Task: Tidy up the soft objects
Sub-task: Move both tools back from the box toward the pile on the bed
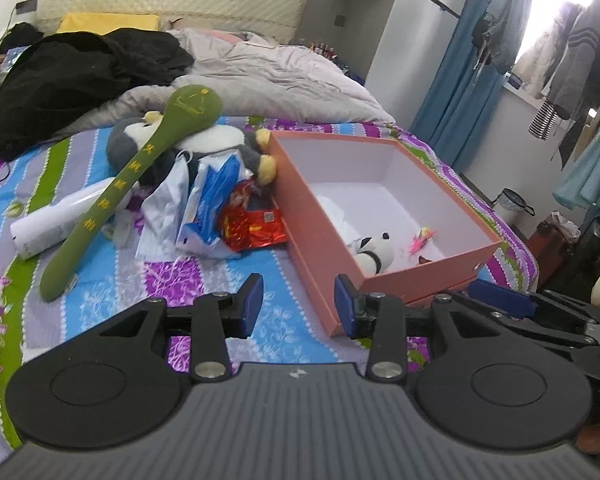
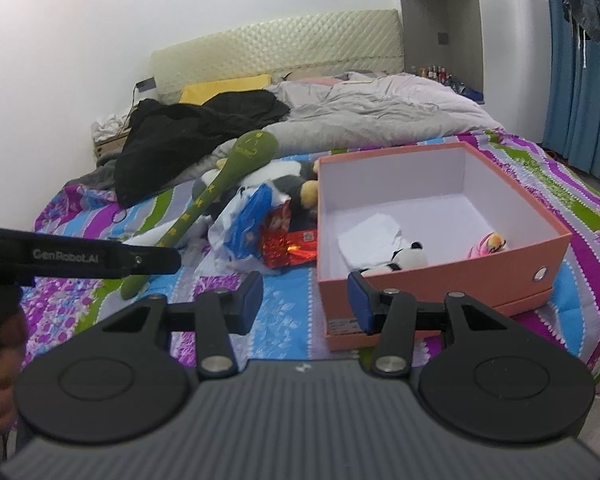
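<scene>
A pink box [image 1: 320, 236] [image 2: 440, 276] stands open on the striped bed. Inside it lie a small panda plush [image 1: 374, 254] [image 2: 408, 259] and a small pink toy [image 1: 422, 237] [image 2: 488, 244]. Left of the box lies a pile: a grey penguin plush [image 1: 216, 140] [image 2: 288, 178], a long green plush spoon [image 1: 140, 172] [image 2: 220, 184] across it, plastic bags [image 1: 208, 196] [image 2: 244, 220] and a red foil packet [image 1: 256, 226] [image 2: 288, 246]. My left gripper [image 1: 300, 306] is open and empty before the box's near corner. My right gripper [image 2: 306, 302] is open and empty, near the box's front left corner.
A black garment [image 1: 76, 76] [image 2: 188, 132] and a grey duvet [image 1: 268, 76] [image 2: 380, 108] lie further back on the bed. A white tube [image 1: 56, 224] lies by the spoon. Clothes hang at the right by a blue curtain [image 1: 456, 80]. The left gripper's side [image 2: 80, 258] shows at the left.
</scene>
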